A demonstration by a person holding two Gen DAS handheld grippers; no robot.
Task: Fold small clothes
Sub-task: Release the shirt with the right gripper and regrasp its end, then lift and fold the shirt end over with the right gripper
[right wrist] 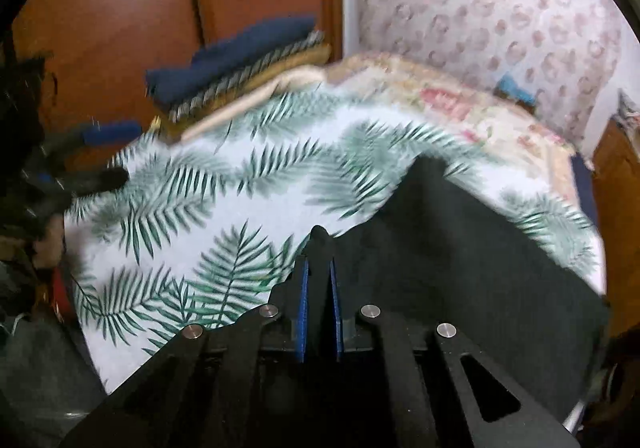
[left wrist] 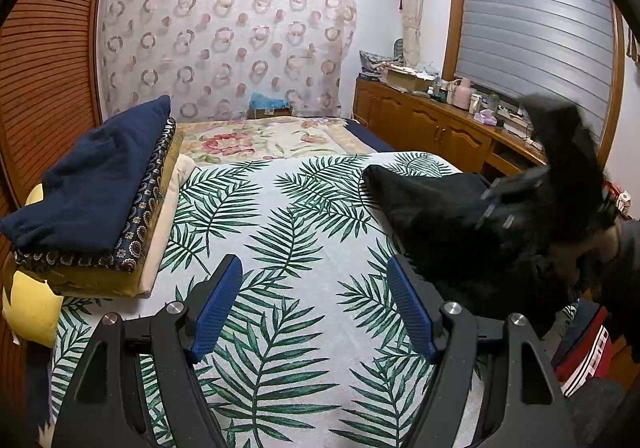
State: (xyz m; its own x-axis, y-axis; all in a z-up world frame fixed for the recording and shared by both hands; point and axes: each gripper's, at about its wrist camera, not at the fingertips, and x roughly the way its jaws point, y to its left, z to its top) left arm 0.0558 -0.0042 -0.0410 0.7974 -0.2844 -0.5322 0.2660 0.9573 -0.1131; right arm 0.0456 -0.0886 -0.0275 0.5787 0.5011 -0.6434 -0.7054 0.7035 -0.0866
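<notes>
A folded pile (left wrist: 92,200) sits done; my right claw (right wrist: 319,248) pinches the black garment (right wrist: 460,248), left claw (left wrist: 314,288) gapes empty; folding barely begun.

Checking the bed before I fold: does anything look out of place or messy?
Only the black garment: it lies bunched at the bed's right edge, one part pinched in the right tongs. The folded stack sits tidy.
</notes>
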